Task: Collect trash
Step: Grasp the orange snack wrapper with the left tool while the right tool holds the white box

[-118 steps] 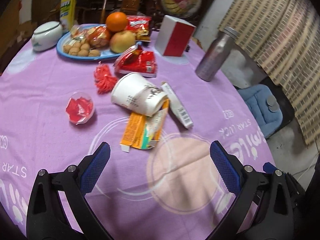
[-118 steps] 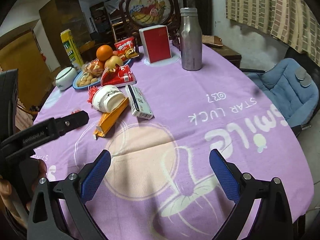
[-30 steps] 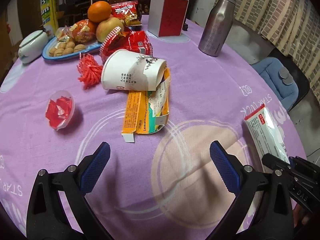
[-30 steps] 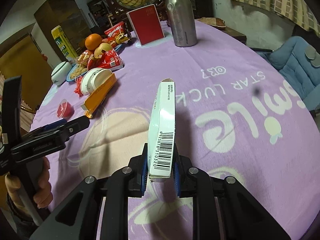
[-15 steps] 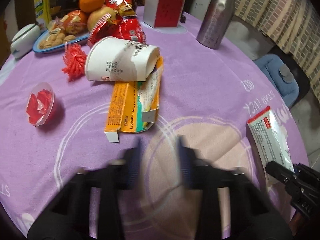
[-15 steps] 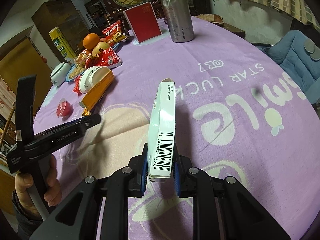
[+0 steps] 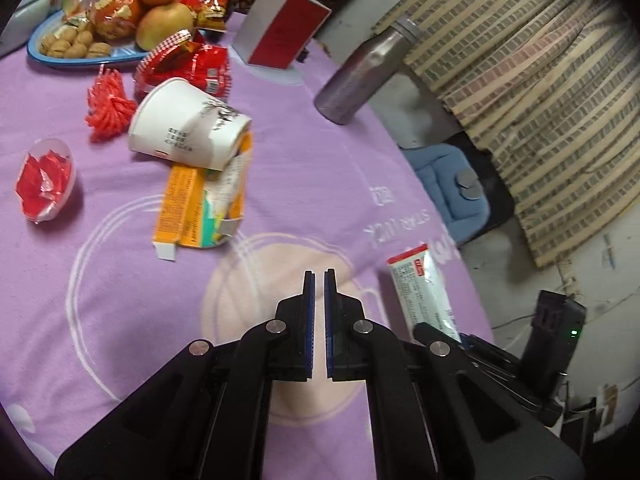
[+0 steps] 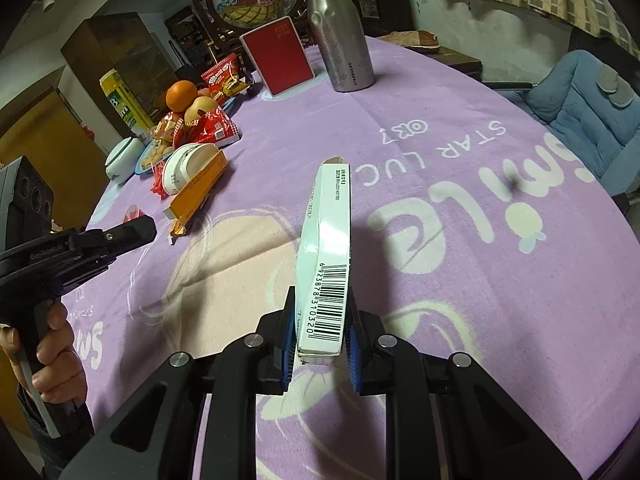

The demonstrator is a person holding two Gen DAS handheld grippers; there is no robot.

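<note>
Purple tablecloth (image 7: pixel 300 184), orange carton (image 7: pixel 188 208), white barcoded box (image 8: pixel 326 276)

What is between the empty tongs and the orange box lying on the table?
Nothing but bare purple tablecloth. The left wrist view shows the shut left tongs with no object between them and the flattened orange box.

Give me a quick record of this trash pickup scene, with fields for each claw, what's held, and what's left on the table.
right claw: shut on white barcode box
left claw: shut, empty
left on tablecloth: tipped paper cup, orange carton, red wrappers in clear cup
not trash: fruit plate, steel bottle
</note>
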